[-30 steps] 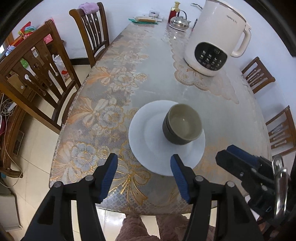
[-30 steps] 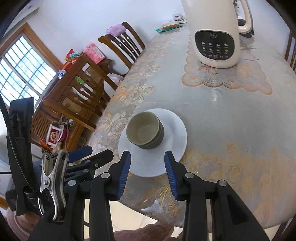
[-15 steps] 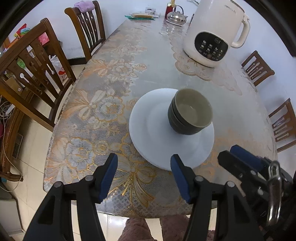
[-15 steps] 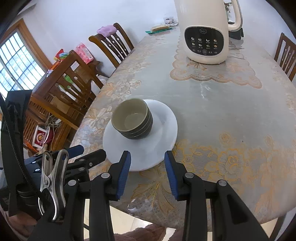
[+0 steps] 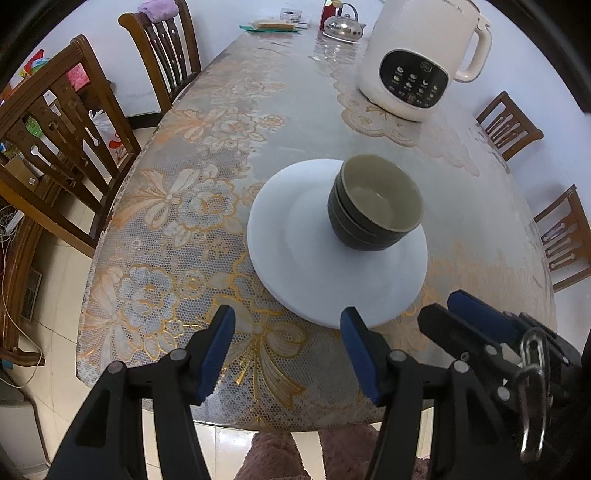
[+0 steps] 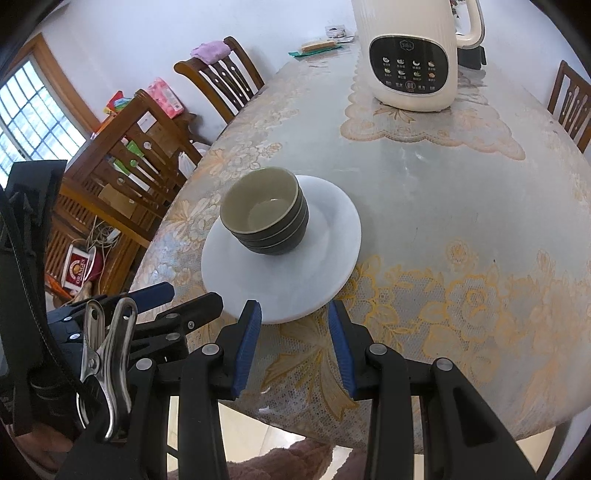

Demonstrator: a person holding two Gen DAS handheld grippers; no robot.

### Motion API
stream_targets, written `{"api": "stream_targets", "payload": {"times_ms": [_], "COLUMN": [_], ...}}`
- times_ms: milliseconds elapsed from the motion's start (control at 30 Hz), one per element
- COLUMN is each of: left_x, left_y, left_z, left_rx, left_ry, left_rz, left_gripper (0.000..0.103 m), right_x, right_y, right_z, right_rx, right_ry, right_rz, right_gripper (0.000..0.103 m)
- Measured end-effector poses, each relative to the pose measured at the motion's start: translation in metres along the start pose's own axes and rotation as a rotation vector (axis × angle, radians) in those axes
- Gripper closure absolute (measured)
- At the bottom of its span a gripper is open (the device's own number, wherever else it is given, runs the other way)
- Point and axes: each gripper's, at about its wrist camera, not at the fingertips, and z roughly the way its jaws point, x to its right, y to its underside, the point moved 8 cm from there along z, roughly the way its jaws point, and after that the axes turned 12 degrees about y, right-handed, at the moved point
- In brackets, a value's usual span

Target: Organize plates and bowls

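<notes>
A stack of dark green bowls point(image 5: 373, 206) with pale insides sits on a white plate point(image 5: 295, 243) near the table's front edge. The stack also shows in the right wrist view point(image 6: 267, 218) on the plate point(image 6: 325, 243). My left gripper point(image 5: 288, 332) is open and empty, just short of the plate's near rim. My right gripper point(image 6: 295, 321) is open and empty, its fingertips on either side of the plate's near rim. Each gripper shows at the edge of the other's view.
A white electric kettle point(image 5: 417, 62) stands on a lace mat further back. A metal teapot point(image 5: 343, 26) and small items lie at the far end. Wooden chairs point(image 5: 62, 122) surround the table point(image 5: 221, 110), whose front edge is close below the grippers.
Both grippers have moved closer to the plate and bowls, which now look larger. Both grippers stay open. The plate and bowls have not moved.
</notes>
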Motion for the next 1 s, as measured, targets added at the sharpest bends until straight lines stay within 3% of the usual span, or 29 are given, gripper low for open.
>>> {"api": "stream_targets", "payload": {"times_ms": [1000], "left_x": [0.0039], "left_y": [-0.0004], "left_z": [-0.0006], "left_rx": [-0.001], "left_ry": [-0.001], "left_rz": [0.006], "left_gripper": [0.041], "right_x": [0.0047], "right_y": [0.0041], "right_z": [-0.0004], "right_rx": [-0.011], "right_ry": [0.005], "right_rz": [0.016], "right_gripper": [0.064]}}
